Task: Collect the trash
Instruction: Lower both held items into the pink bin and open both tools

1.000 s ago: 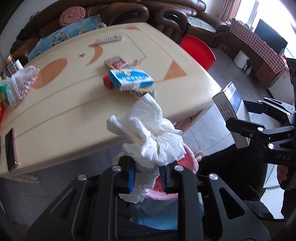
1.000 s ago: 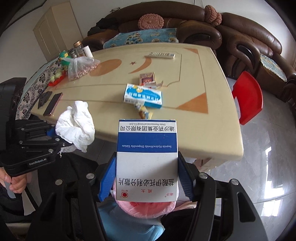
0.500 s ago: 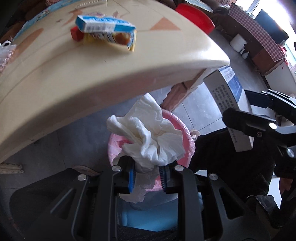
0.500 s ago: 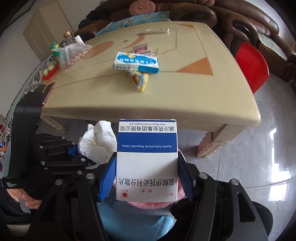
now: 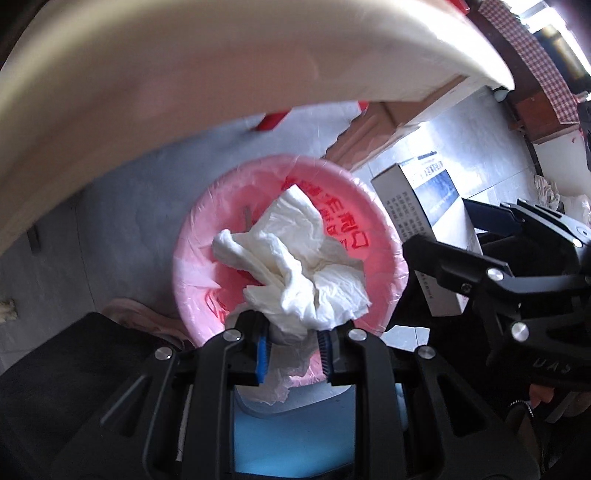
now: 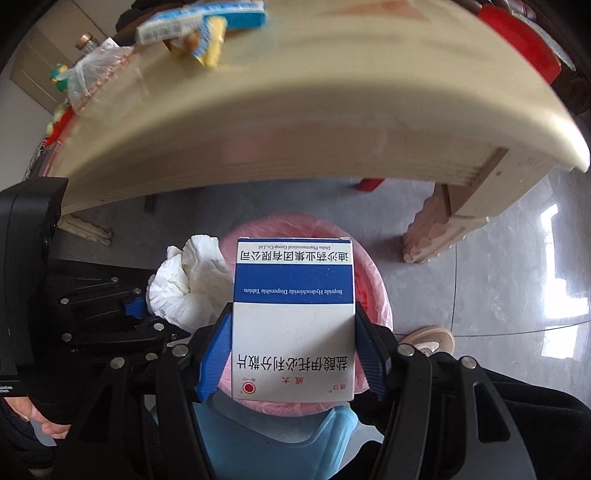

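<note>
The cream table [image 6: 332,122] arches across the top of both wrist views, seen from below its front edge; one carved leg [image 6: 432,229] stands on the grey tiled floor [image 6: 498,288] at the right. On the tabletop, in the right wrist view, lie a blue-and-white carton [image 6: 199,18], a yellow snack wrapper [image 6: 210,51] just in front of it, and a clear plastic bag [image 6: 96,74] toward the far left corner; all three are blurred.

Below the table edge stands the trash bin [image 5: 388,236], lined with a pink bag printed in red characters, its mouth facing up toward you. A blue body shows under the liner [image 6: 273,435].

Your right gripper [image 6: 293,354] clamps the medicine box [image 6: 293,321], a white-and-blue carton with its print upside down, between its blue pads [image 6: 212,358]; the box hangs over the bin mouth, and in the left wrist view it [image 5: 424,229] sits at the bin's right rim.

Your left gripper [image 5: 293,350] pinches the crumpled white tissue [image 5: 295,273] by its lower end, jaws drawn narrow around it. The wad spreads over the bin opening; whether it touches the liner cannot be told from these views. In the right wrist view the tissue [image 6: 188,284] lies just left of the box, touching or nearly touching its edge.

A shoe [image 6: 428,339] rests on the floor just right of the bin.
</note>
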Action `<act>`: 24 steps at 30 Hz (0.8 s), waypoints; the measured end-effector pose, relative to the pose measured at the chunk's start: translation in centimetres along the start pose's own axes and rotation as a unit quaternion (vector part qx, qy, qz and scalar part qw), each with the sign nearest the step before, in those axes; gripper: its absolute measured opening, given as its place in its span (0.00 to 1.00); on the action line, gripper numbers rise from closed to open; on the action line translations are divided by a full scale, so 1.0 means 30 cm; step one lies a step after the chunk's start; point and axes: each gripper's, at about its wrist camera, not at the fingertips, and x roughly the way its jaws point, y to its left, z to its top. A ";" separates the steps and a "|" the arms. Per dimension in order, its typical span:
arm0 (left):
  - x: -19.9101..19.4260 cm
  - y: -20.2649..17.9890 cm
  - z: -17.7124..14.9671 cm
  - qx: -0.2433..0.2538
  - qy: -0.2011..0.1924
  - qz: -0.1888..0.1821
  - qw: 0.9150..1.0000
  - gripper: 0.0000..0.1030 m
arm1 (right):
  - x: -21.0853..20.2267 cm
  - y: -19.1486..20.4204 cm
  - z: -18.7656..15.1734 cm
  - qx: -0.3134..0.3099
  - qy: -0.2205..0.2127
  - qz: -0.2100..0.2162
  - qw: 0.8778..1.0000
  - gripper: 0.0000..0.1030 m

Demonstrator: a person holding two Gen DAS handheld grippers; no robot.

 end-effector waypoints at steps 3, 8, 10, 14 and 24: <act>0.072 0.016 0.026 -0.013 0.021 -0.004 1.000 0.21 | 0.067 -0.021 -0.005 0.004 0.019 -0.005 1.000 0.58; 0.152 0.053 0.042 -0.029 0.047 -0.011 0.998 0.21 | 0.157 -0.045 -0.001 0.006 0.051 -0.005 0.999 0.58; 0.181 0.072 0.043 -0.039 0.053 -0.015 0.998 0.21 | 0.193 -0.051 -0.006 0.006 0.064 -0.004 0.998 0.58; 0.232 0.099 0.035 -0.051 0.069 -0.022 0.996 0.21 | 0.246 -0.061 -0.007 0.003 0.082 -0.010 0.997 0.58; 0.360 0.140 0.055 -0.082 0.113 -0.029 0.990 0.21 | 0.388 -0.088 -0.018 0.005 0.145 -0.006 0.989 0.58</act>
